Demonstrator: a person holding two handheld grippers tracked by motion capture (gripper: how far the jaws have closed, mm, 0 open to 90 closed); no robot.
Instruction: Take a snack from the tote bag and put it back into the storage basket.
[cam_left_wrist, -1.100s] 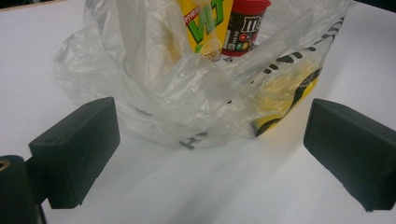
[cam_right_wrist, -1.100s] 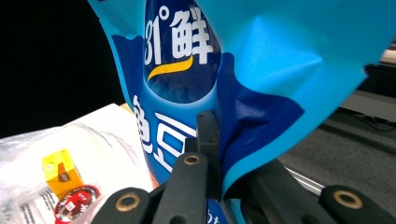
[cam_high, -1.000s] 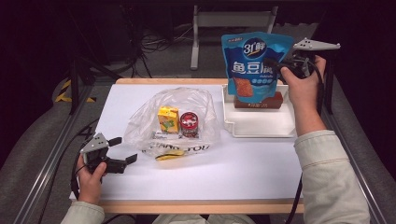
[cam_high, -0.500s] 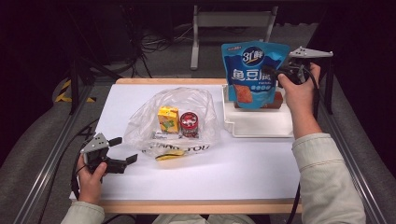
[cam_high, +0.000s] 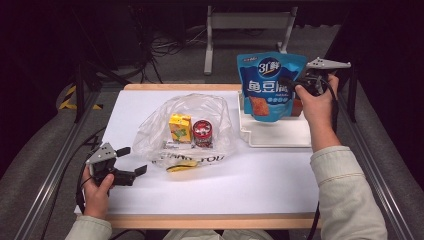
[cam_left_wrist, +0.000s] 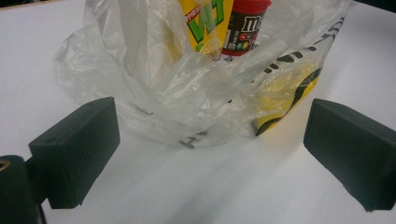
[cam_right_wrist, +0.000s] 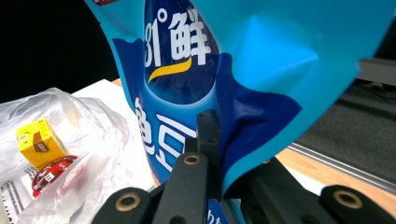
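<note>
A blue snack pouch (cam_high: 269, 84) with white lettering hangs upright over the white tray (cam_high: 277, 136) at the right, its lower edge close to the tray floor. My right gripper (cam_high: 286, 82) is shut on the pouch's right edge; in the right gripper view the jaws pinch the blue pouch (cam_right_wrist: 224, 88). A clear plastic bag (cam_high: 185, 131) lies mid-table holding a yellow carton (cam_high: 180, 127) and a red can (cam_high: 202, 133). My left gripper (cam_high: 131, 161) rests open at the front left, its jaws facing the bag (cam_left_wrist: 196, 88), nothing between them.
The white sheet (cam_high: 240, 185) covers a wooden table whose front edge (cam_high: 210, 221) runs near the person. Metal rails flank both sides. A grey stand (cam_high: 250, 30) and cables lie on the floor beyond the far edge.
The right gripper has come down a little with the blue pouch, bringing it closer to the white tray. The left gripper has stayed put.
</note>
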